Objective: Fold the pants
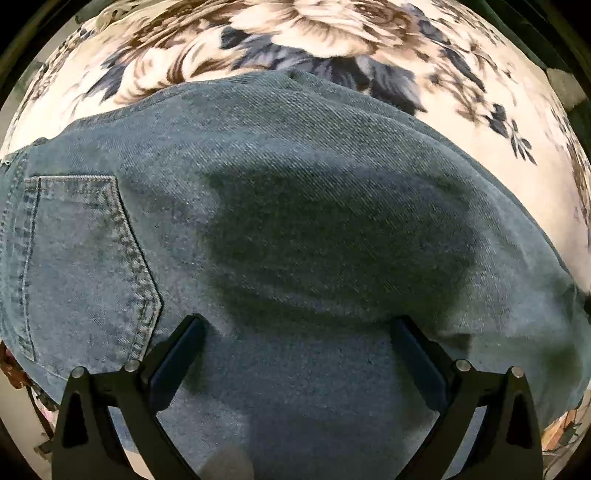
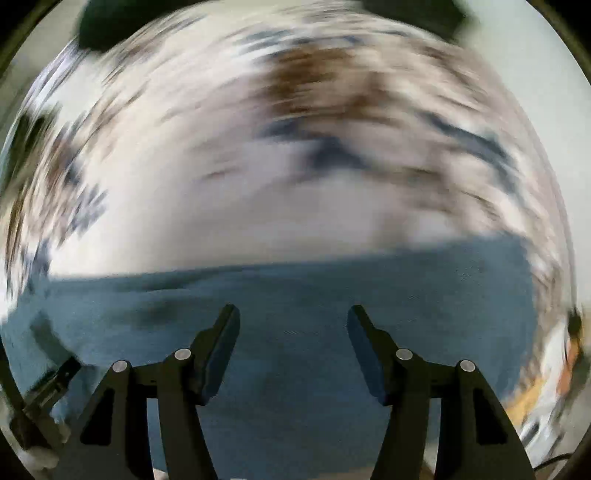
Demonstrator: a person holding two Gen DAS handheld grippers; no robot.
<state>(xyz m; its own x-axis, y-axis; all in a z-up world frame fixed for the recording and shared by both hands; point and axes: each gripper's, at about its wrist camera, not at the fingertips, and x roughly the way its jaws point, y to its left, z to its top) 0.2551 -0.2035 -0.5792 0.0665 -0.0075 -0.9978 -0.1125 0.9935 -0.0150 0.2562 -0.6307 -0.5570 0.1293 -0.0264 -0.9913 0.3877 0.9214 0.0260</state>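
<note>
Blue denim pants [image 1: 288, 221] lie on a floral bedspread [image 1: 332, 33] and fill most of the left wrist view, with a back pocket [image 1: 85, 266] at the left. My left gripper [image 1: 299, 323] is open, its fingers spread wide just above the denim, holding nothing. In the right wrist view the picture is smeared by motion. The pants [image 2: 295, 295] show as a blue band across the lower half. My right gripper [image 2: 293, 314] is open over that denim and holds nothing.
The floral bedspread [image 2: 258, 147] stretches beyond the pants in both views. A dark object [image 2: 40, 391] shows at the lower left of the right wrist view; it looks like part of the other gripper. Dark shapes [image 2: 417, 14] sit at the far top edge.
</note>
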